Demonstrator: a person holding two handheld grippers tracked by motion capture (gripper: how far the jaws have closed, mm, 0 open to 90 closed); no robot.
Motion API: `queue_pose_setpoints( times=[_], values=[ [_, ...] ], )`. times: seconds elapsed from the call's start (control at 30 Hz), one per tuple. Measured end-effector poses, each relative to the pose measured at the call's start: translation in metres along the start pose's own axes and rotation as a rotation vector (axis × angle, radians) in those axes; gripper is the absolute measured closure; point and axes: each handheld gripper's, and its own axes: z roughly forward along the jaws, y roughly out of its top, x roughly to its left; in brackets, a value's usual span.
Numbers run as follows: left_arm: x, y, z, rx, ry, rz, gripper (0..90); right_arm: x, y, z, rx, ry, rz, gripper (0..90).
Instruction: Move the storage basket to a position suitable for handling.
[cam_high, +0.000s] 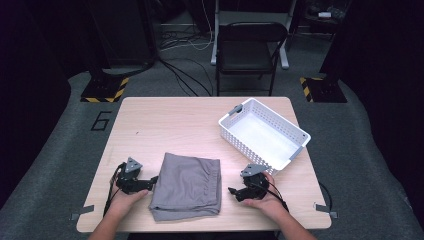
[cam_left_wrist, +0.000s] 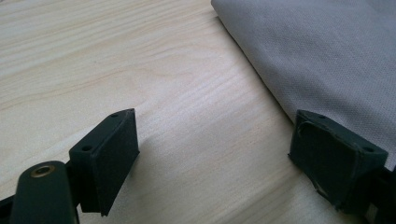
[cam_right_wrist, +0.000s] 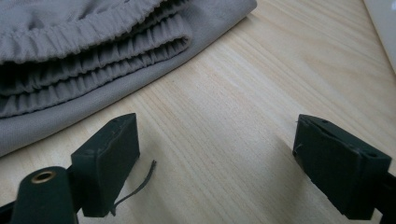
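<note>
1. Folded grey shorts (cam_high: 187, 186) flat on the wooden surface (cam_high: 165, 122), near its front edge, between the two tools. White basket (cam_high: 263, 134) to the right and farther back, empty.
2. Left tool (cam_high: 148, 184) spread wide, holding nothing; tips just at the left edge of the shorts. In the left gripper view, right-hand pad (cam_left_wrist: 334, 161) at the cloth border (cam_left_wrist: 327, 56), other pad over bare wood.
3. Right tool (cam_high: 234, 191) also spread wide, empty; near the right side of the shorts but apart from it. In the right gripper view, elastic waistband (cam_right_wrist: 93, 51) stacked in layers ahead and to the left, wood between the pads.
4. Risk: pinching the top layer alone on the waistband side; fold likely to fall open on lifting.
5. Risk: left pad sliding over the cloth instead of under it; edge pushed and bunched, fold skewed.
6. Risk: uneven lift from two sides; bundle sagging in the middle, catching the basket rim.
7. Loose thread (cam_right_wrist: 135, 184) by one right pad; minor, possible snag.
</note>
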Motion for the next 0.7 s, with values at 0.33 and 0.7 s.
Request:
queue_pose_setpoints(
  times=[0.33, 0.7],
  values=[
    [-0.003, 0.0018, 0.001, 0.003, -0.001, 0.0, 16.0, 0.0001, -0.0001, -0.0001, 0.003, 0.002, -0.004, 12.9],
    [-0.0045, 0.0061, -0.0009, 0.025, -0.007, -0.037, 23.2, -0.0014, -0.0015, -0.0018, -0.01, -0.004, -0.004, 17.4]
  ],
)
